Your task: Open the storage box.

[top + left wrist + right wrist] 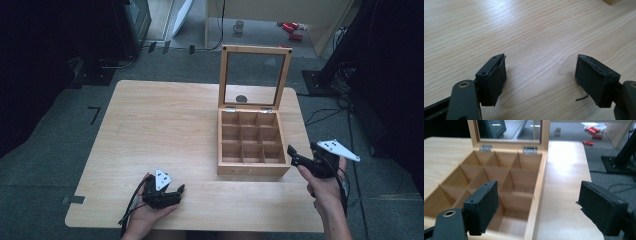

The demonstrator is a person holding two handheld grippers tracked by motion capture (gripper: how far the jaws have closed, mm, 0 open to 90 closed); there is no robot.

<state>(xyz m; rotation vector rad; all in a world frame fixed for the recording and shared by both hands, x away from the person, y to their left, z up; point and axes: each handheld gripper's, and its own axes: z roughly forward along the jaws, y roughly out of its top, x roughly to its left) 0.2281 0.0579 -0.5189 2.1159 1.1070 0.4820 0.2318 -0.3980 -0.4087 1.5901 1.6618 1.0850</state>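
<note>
both grippers gape with nothing held, right gripper (296,156) by the open wooden box (252,145), left gripper (175,192) resting on the table (160,125).

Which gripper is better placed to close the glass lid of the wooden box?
Right, probably. The right gripper hovers open beside the compartmented wooden box, facing its raised glass-paned lid. The left gripper rests open on the light wooden table, farther away.

The box (252,145) by the right gripper (300,161) is light brown wood. Both grippers have black jaws. The table (160,130) is pale, stripy wood.
</note>
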